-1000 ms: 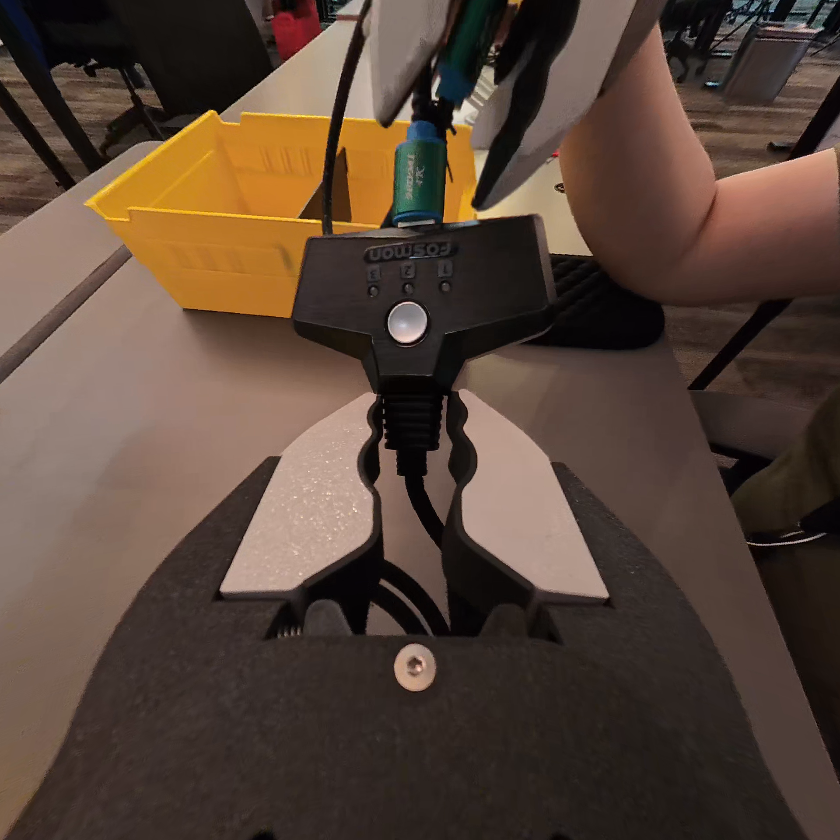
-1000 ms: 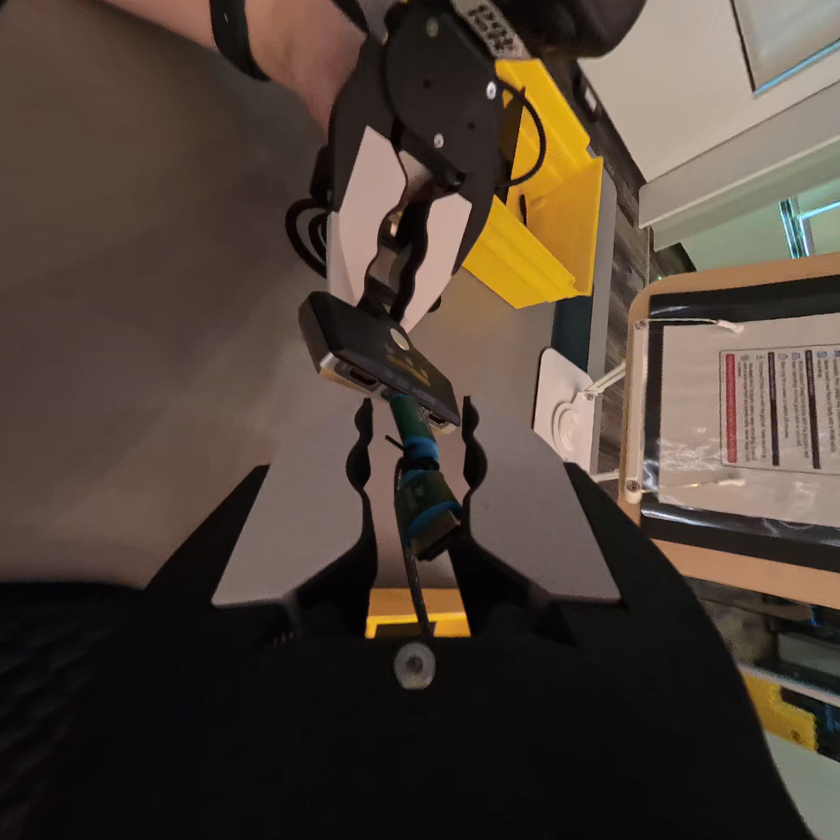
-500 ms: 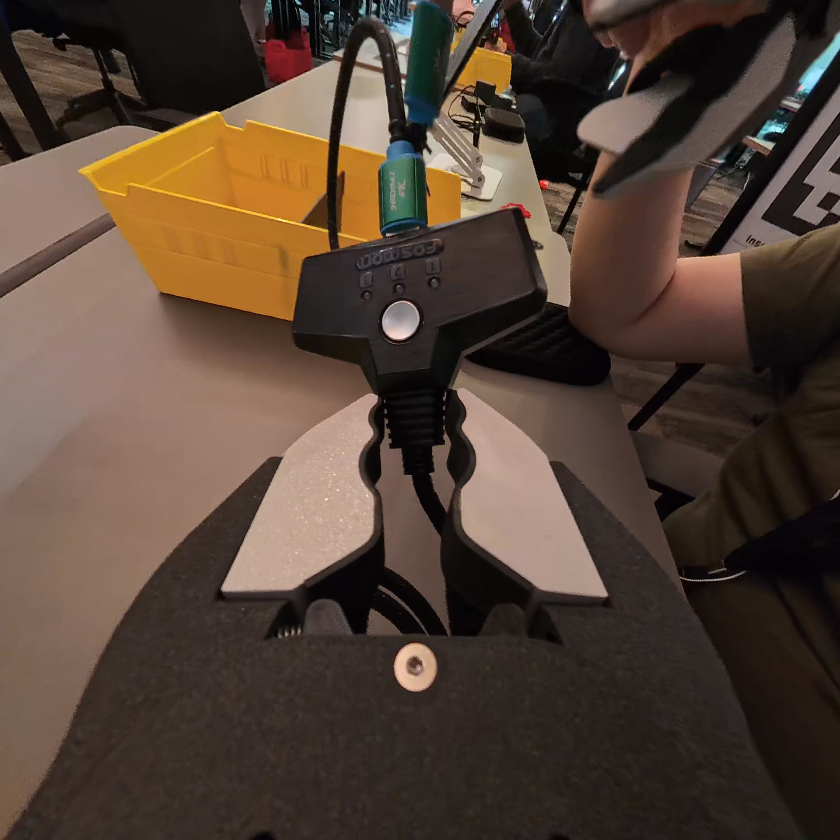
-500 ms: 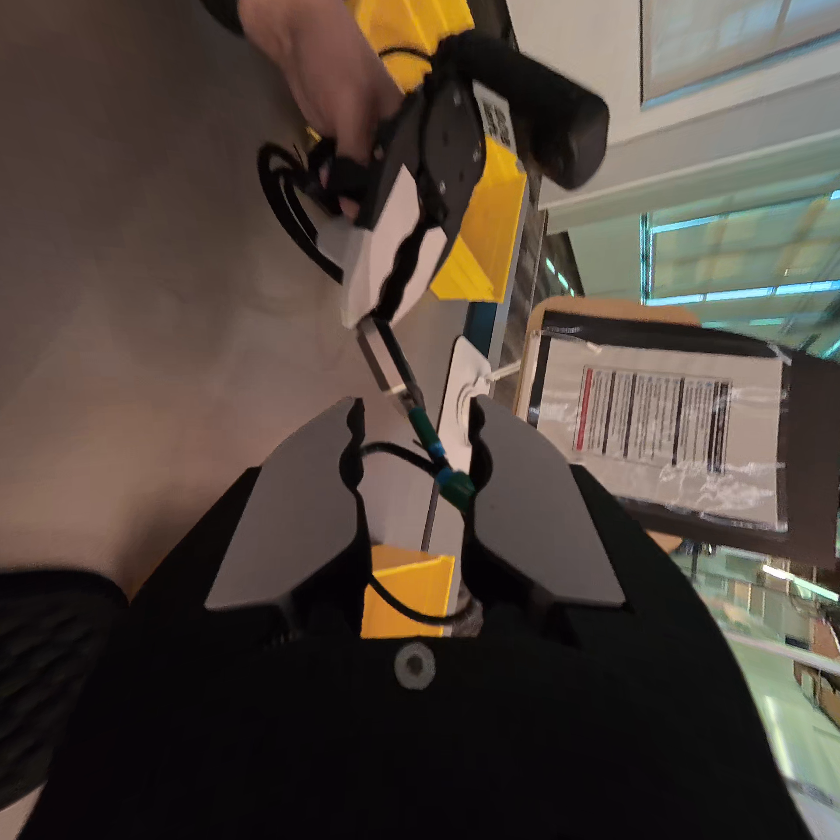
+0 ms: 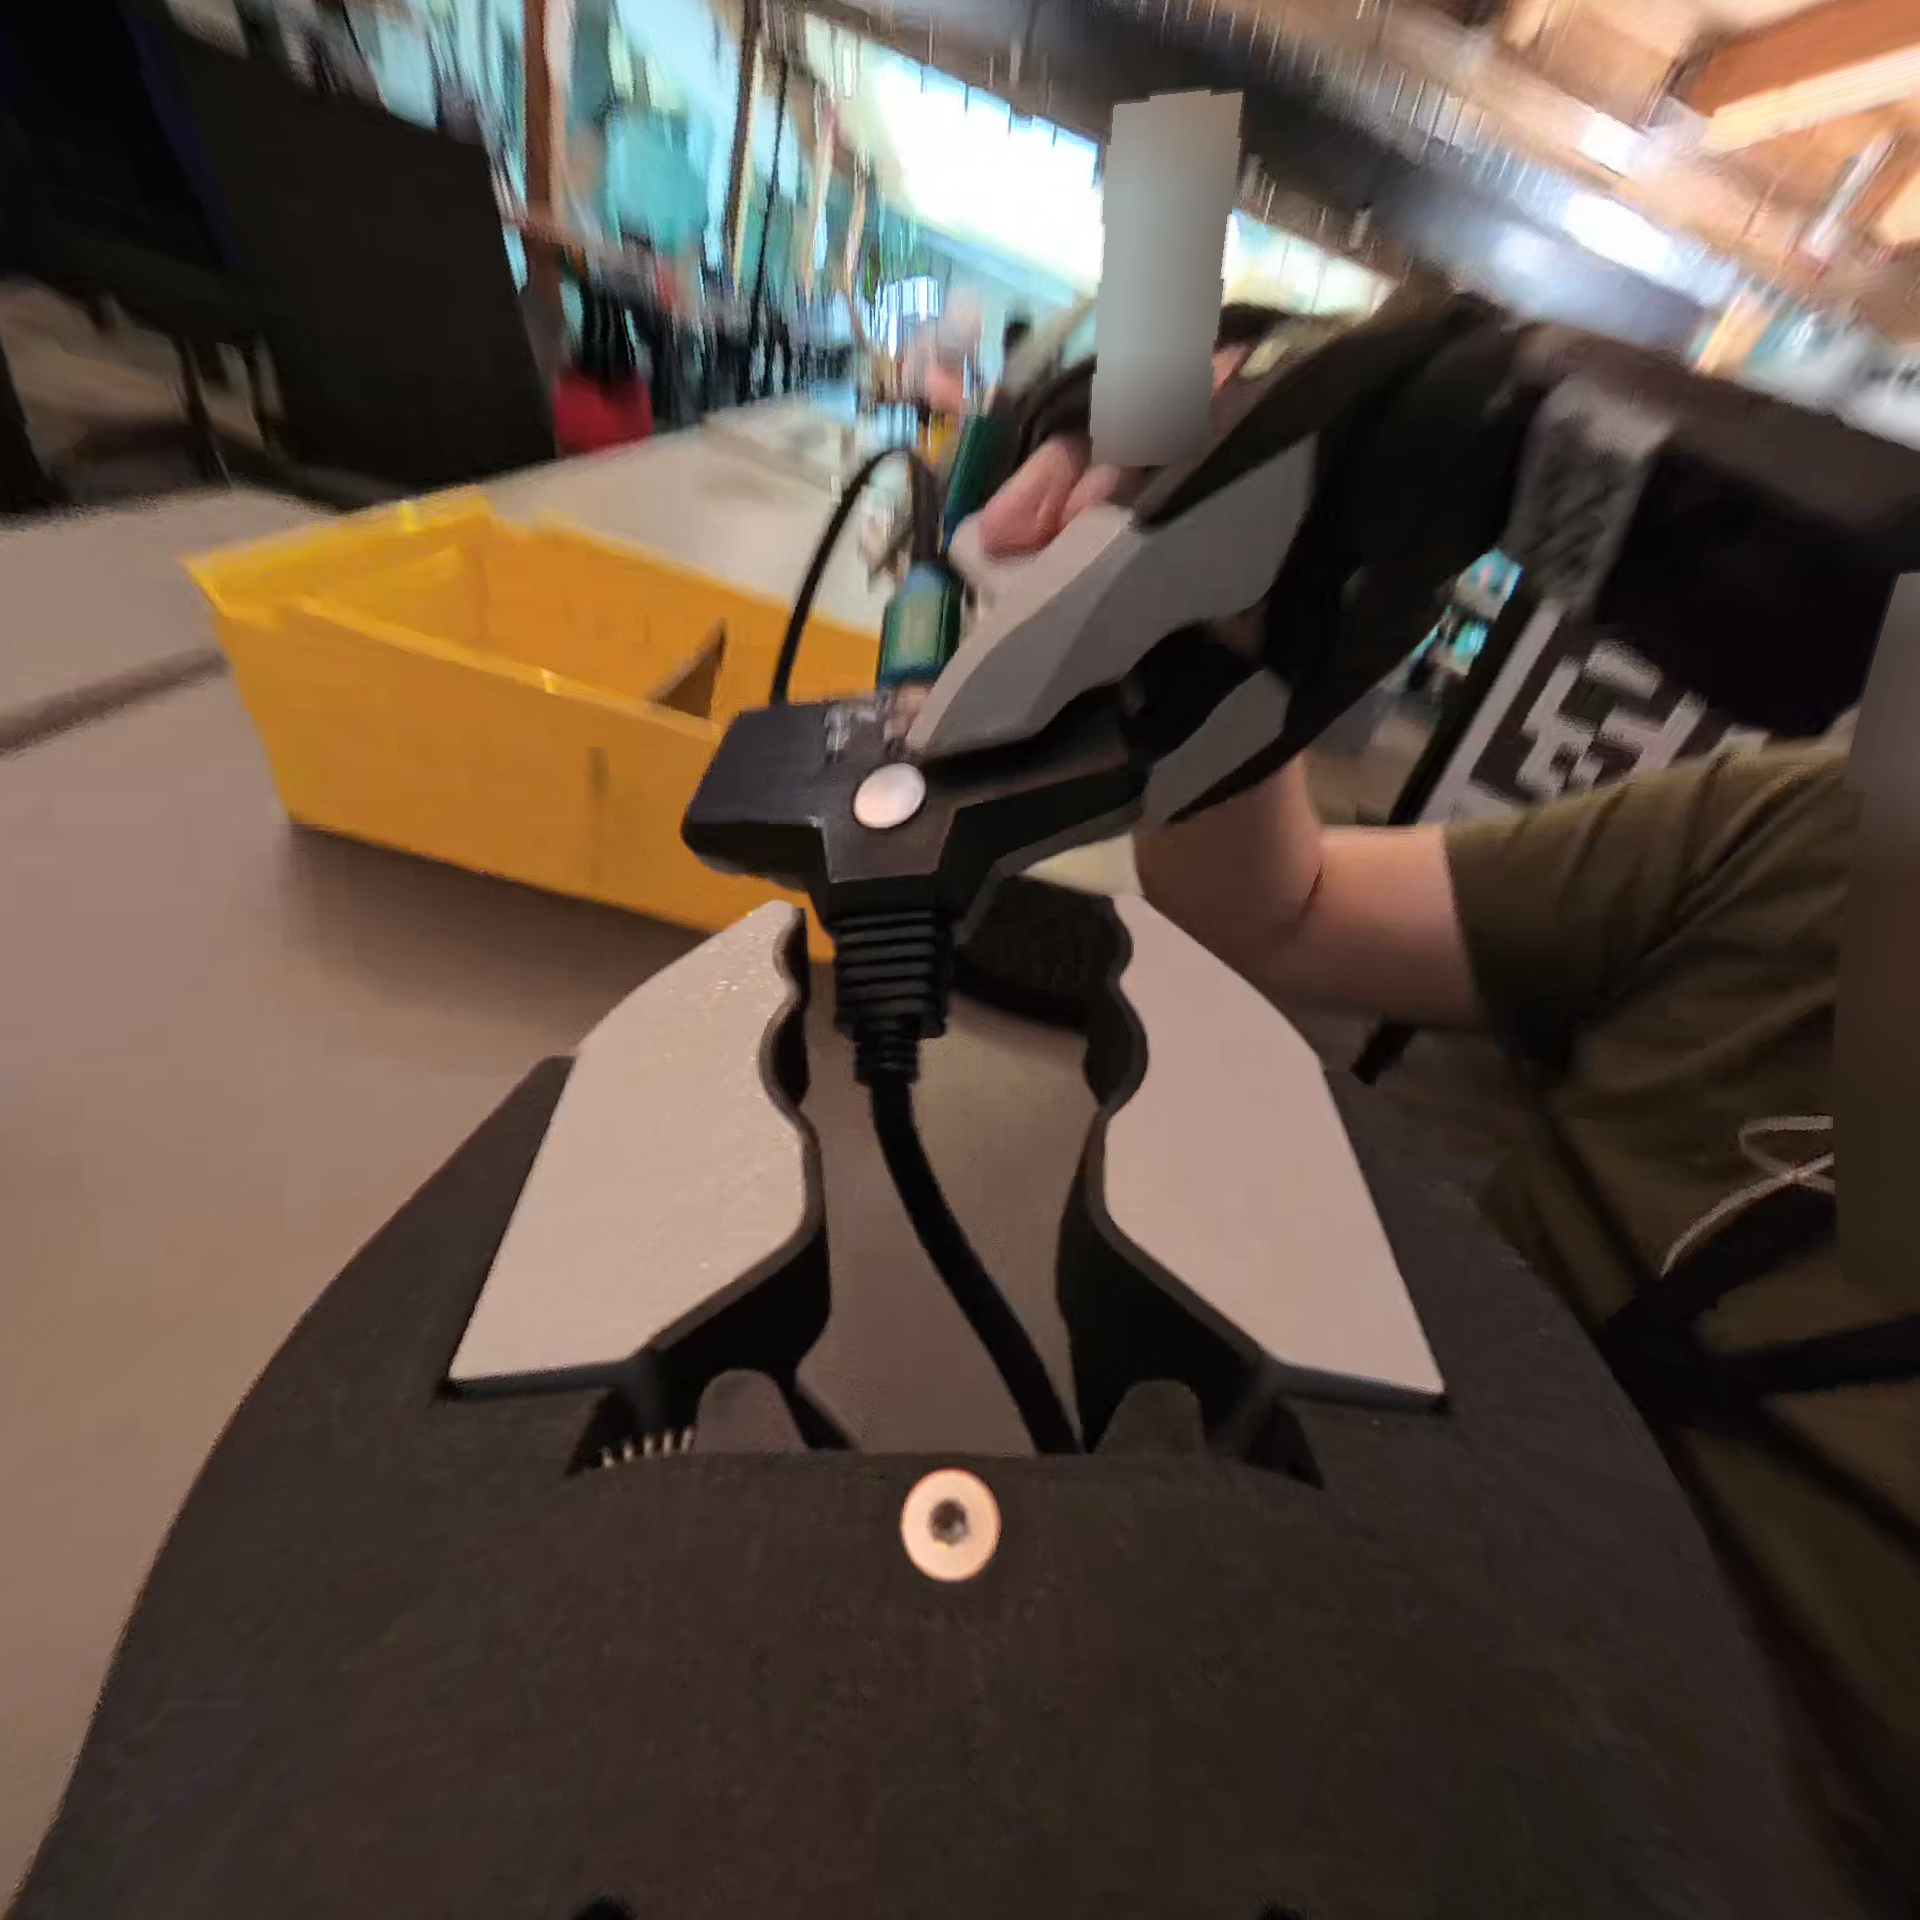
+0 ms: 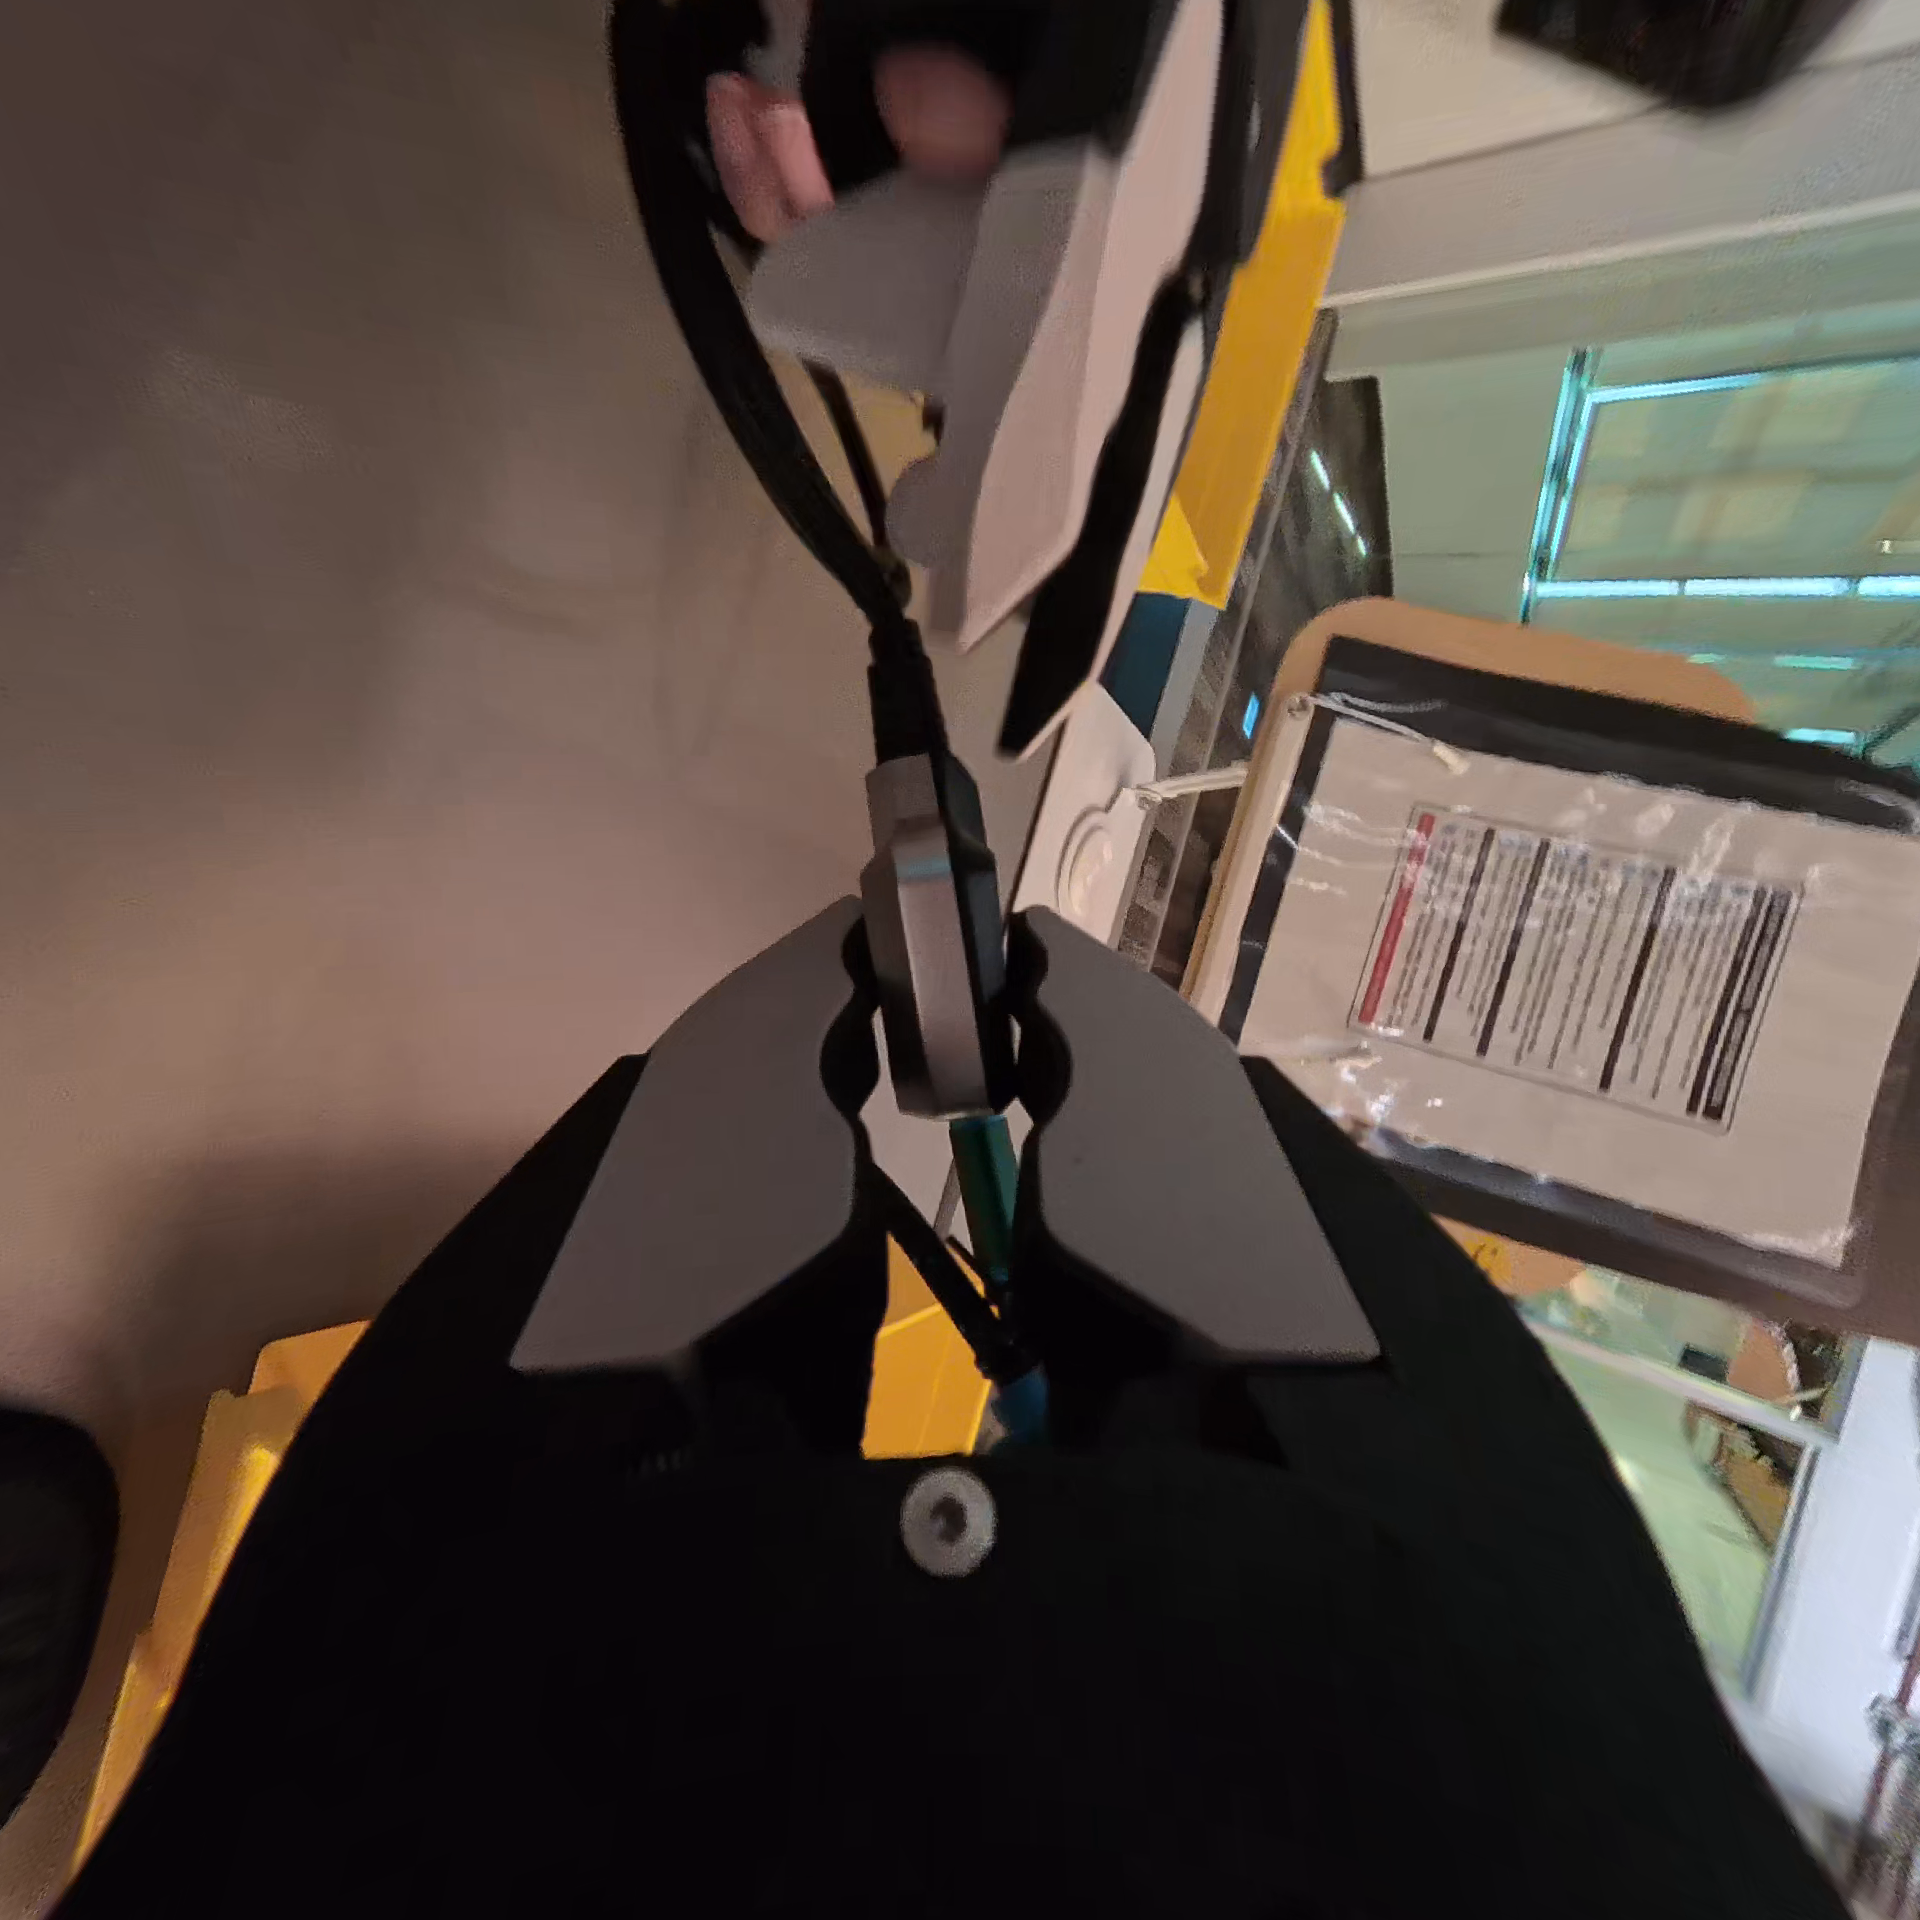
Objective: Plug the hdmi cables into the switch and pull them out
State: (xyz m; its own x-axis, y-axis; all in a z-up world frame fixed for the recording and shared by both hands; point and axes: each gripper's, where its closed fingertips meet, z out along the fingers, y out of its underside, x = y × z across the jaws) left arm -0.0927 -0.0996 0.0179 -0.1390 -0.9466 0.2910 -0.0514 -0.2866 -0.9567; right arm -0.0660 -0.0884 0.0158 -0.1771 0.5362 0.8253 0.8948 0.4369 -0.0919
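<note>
The black HDMI switch (image 5: 821, 800) hangs above the table with a green HDMI plug (image 5: 920, 623) in its far side. My left gripper (image 5: 951, 935) is open. The switch's ribbed cable neck (image 5: 894, 966) stands between its fingers, with a clear gap on the right side. My right gripper (image 5: 1029, 779) reaches in from the right and is shut on the switch body. In the right wrist view the switch (image 6: 920, 831) sits edgewise between my right gripper's (image 6: 940, 935) pads, the green plug (image 6: 982, 1174) lies behind it, and the left gripper's fingers (image 6: 1029, 447) stand above it.
A yellow bin (image 5: 468, 675) stands on the grey table (image 5: 208, 987) behind the switch. A black pad (image 5: 1039, 966) lies under the person's forearm (image 5: 1299, 914). The switch's black cable (image 6: 727, 343) loops upward. A board with a laminated sheet (image 6: 1558, 935) stands at the right. Left and right tips are no more than a few centimetres apart.
My left gripper opened and let go of the switch's cable neck. My right gripper, open half a second ago, swung back in and closed on the switch body.
</note>
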